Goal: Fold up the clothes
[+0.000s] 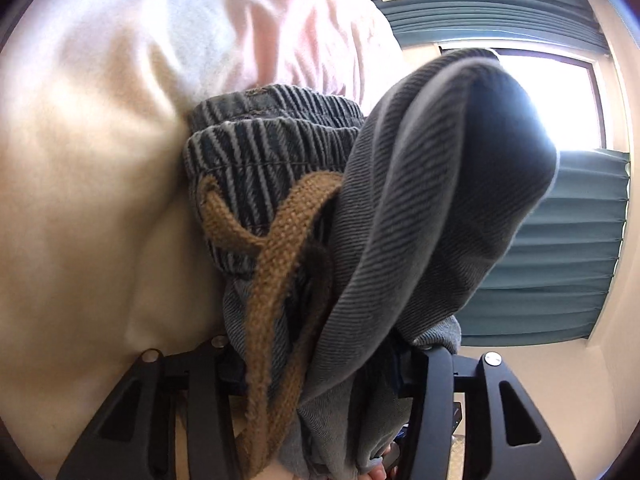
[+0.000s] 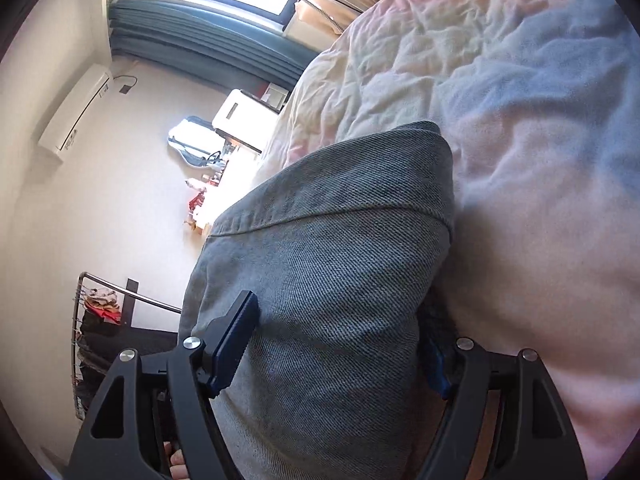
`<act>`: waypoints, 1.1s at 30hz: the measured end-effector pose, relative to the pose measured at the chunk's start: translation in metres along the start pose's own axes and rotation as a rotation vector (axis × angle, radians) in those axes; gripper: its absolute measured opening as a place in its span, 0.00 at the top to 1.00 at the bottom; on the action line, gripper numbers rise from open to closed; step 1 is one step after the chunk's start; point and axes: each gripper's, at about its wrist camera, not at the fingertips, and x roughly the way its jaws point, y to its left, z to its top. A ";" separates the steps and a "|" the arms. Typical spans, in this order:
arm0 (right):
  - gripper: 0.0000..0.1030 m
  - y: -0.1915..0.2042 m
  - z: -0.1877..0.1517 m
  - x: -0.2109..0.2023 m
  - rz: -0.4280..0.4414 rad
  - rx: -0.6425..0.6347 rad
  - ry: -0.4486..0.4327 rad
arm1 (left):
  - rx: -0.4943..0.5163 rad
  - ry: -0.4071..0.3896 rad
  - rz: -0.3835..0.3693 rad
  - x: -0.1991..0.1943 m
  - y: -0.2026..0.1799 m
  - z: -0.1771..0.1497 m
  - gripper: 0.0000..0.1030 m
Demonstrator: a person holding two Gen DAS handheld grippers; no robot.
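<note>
My left gripper [image 1: 320, 376] fingers squeeze the grey pants [image 1: 400, 208] by the brown drawstring [image 1: 272, 264]. My right gripper [image 2: 332, 364] fingers squeeze them too, above the bed [image 2: 520, 120].

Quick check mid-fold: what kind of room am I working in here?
Most likely a bedroom: a rumpled bed cover under the jeans, curtains at a window, and a loaded clothes rack by the wall.

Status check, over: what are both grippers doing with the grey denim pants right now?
Left gripper shut on grey denim pants at waistband, brown drawstring dangling. Right gripper straddles a thick fold, grip unclear. Pastel quilt behind, nothing blocking.
</note>
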 end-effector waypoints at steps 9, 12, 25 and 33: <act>0.76 0.019 -0.008 -0.011 -0.098 -0.071 -0.069 | 0.212 -0.082 0.056 0.015 -0.057 -0.019 0.77; 0.79 0.032 -0.005 -0.023 -0.095 -0.068 -0.101 | 0.246 -0.091 0.038 0.016 -0.074 -0.028 0.80; 0.83 0.133 -0.014 -0.111 -0.119 -0.269 -0.201 | 0.367 -0.056 -0.078 0.003 -0.145 -0.077 0.82; 0.83 0.162 -0.027 -0.196 -0.163 -0.341 -0.278 | 0.469 -0.006 -0.135 0.013 -0.218 -0.139 0.82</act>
